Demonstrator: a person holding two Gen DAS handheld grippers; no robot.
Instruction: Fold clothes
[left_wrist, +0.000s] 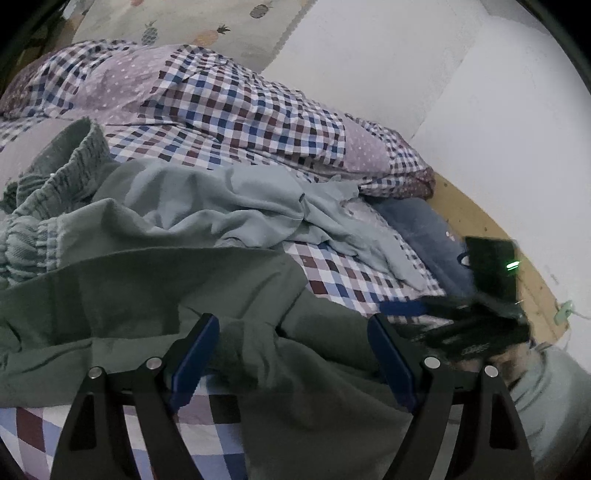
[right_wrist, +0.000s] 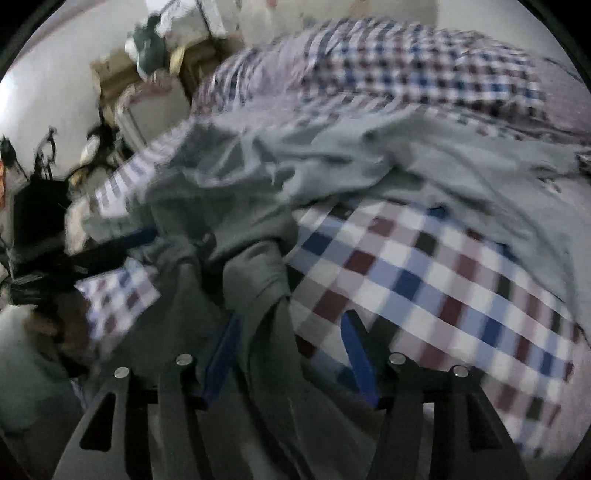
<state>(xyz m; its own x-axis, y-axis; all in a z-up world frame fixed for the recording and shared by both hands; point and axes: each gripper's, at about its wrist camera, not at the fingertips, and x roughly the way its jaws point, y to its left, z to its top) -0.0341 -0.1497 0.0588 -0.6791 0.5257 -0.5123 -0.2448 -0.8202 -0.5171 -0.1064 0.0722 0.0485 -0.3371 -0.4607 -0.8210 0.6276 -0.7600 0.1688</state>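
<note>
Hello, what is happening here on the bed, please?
A person is folding clothes on a bed with a checked cover, using a handheld gripper in each hand. Both work on the dark green garment. The left gripper has its jaws wide apart over a bunched part of it. The right gripper has cloth bunched between its jaws, which look open; the view is blurred. A light blue garment lies crumpled behind, not yet folded.

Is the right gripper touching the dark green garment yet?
Touching. In the right wrist view, a bunched fold of the dark green garment runs between the right gripper fingers and lies against its left blue pad.
</note>
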